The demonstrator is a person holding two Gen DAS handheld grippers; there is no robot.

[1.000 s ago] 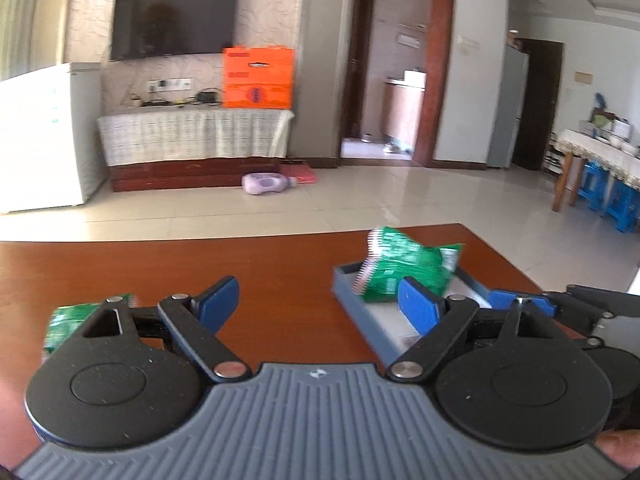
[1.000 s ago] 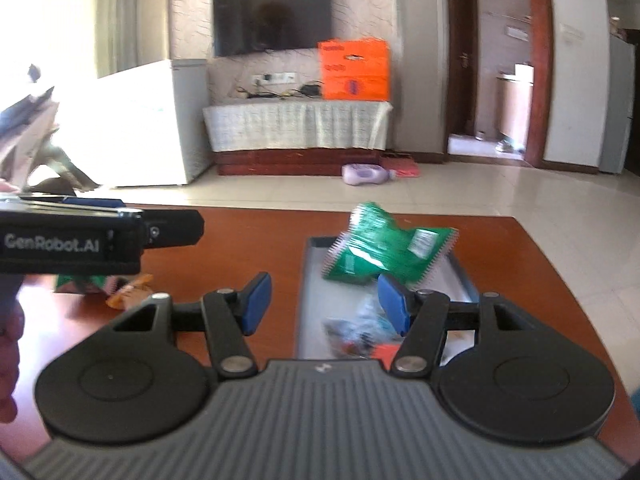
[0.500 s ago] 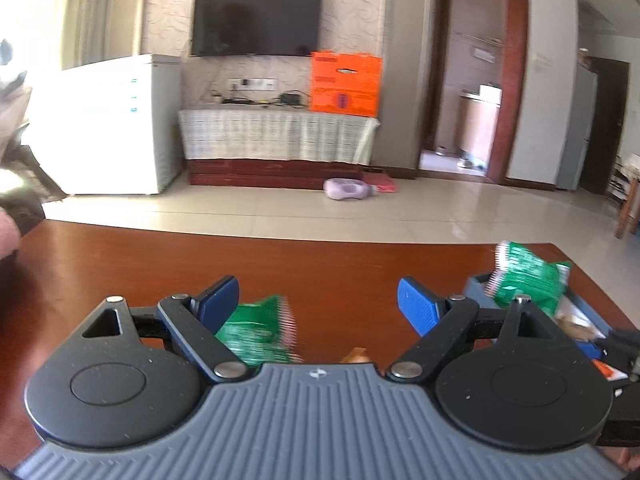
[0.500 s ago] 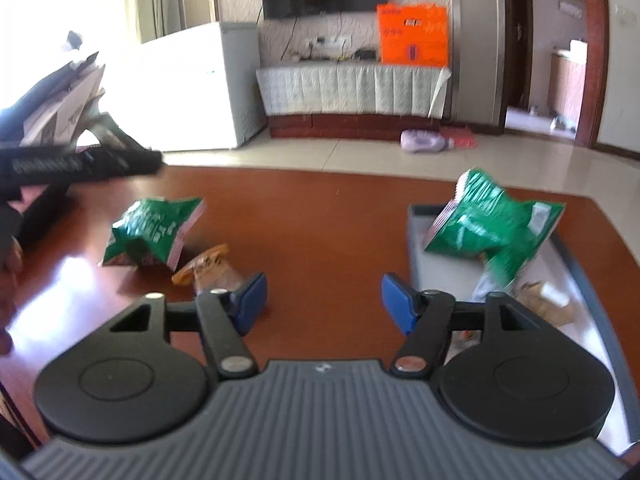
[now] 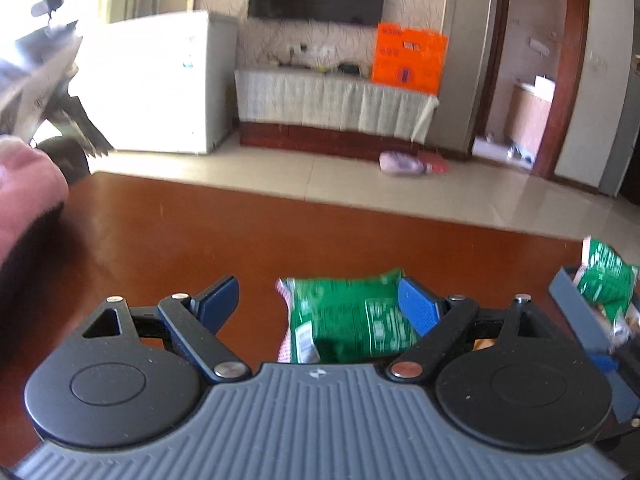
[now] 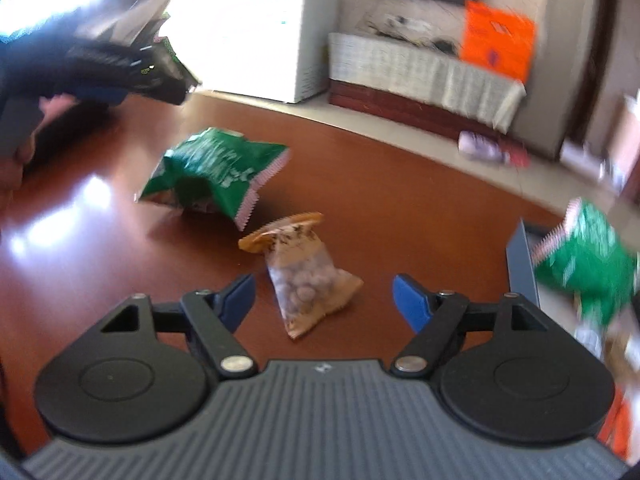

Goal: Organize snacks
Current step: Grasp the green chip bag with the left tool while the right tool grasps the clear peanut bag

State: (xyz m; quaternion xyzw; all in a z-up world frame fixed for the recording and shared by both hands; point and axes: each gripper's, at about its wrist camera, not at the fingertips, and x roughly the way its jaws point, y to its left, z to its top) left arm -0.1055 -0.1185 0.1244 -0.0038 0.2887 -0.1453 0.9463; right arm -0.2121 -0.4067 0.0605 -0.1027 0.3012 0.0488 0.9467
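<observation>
My left gripper stands open just over a green snack bag that lies on the brown table. The bag sits toward the right finger, and the pads do not press it. My right gripper has its jaws opening. A tan packet of nuts lies on the table between its fingers, untouched. The same green snack bag lies beyond that packet to the left. A grey-blue tray at the right holds another green bag and other packets.
The tray's wall shows at the right edge of the left wrist view. The left gripper's black housing hangs over the table's far left, held by a hand. Beyond the table's far edge are tiled floor, a white freezer and a TV stand.
Both views have swung left, away from the tray and toward the loose packets. The green bag has come between my left fingers, and the nut packet between my right fingers, which have spread wider.
</observation>
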